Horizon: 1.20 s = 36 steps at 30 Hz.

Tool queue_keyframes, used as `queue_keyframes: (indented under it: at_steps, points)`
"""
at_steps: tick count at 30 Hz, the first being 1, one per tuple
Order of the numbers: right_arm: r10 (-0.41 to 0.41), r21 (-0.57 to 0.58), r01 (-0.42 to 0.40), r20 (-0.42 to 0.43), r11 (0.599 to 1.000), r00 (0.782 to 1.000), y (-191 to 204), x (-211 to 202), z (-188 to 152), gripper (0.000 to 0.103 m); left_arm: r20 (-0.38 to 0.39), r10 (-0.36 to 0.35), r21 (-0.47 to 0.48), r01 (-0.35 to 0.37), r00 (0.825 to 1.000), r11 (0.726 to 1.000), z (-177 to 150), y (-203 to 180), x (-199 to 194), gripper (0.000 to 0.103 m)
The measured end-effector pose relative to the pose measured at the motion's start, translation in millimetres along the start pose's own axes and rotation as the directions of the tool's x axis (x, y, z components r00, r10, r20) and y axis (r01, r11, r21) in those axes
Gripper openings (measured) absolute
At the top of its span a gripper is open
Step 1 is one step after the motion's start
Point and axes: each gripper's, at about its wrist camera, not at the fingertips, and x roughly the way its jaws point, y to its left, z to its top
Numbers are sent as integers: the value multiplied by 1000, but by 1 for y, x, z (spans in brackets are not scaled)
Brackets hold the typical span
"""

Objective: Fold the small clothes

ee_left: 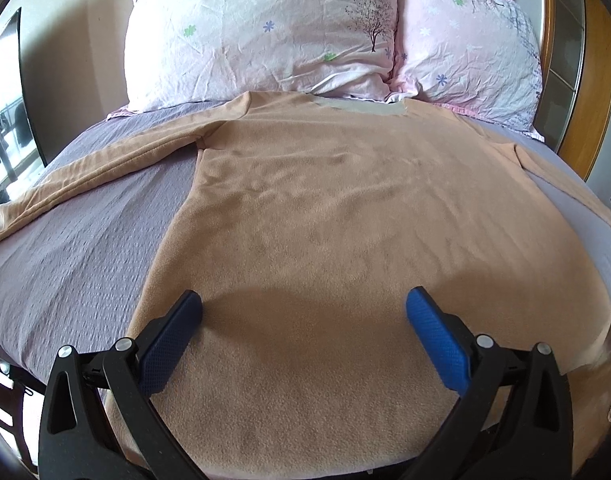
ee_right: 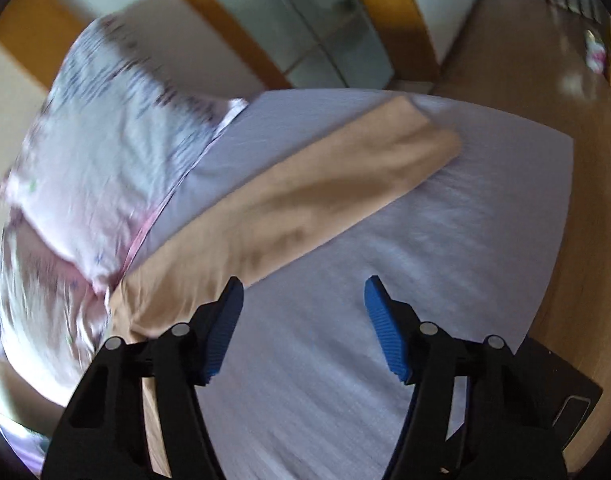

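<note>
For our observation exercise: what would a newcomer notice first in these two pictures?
A tan long-sleeved top spread flat across the lilac bed sheet, collar toward two floral pillows at the head. The open left gripper hovers over its hem; the open right gripper sits beside one outstretched sleeve.

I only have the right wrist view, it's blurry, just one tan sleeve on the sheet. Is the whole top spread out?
Observer: Yes. In the left wrist view the tan top lies flat on the bed, neckline toward the pillows.
Operator: Where's the other sleeve?
Observer: The far sleeve stretches straight out across the purple sheet, not folded.
Operator: And the left tool, is it gripping anything?
Observer: No. The left tool is open above the lower part of the top, fingers spread apart with nothing between them.
Operator: And mine?
Observer: The right tool is also open, beside the near sleeve.
</note>
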Motion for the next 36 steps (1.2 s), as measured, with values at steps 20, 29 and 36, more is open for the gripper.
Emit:
queue_keyframes:
  at_steps: [20,29,36]
  points:
    - [130,-177,-109,113,978,985,109,2,41,4,325,-57,-341,173,944,924,37,173,-43,102]
    - [361,-690,-514,-370,509,856,397,29,-196,4,268,-82,-606,234,960,760,32,255,-35,102]
    - [118,-667,-645,-656,373,746,429,69,-323,51,238,-24,-754,200,971,626,21,313,-34,102]
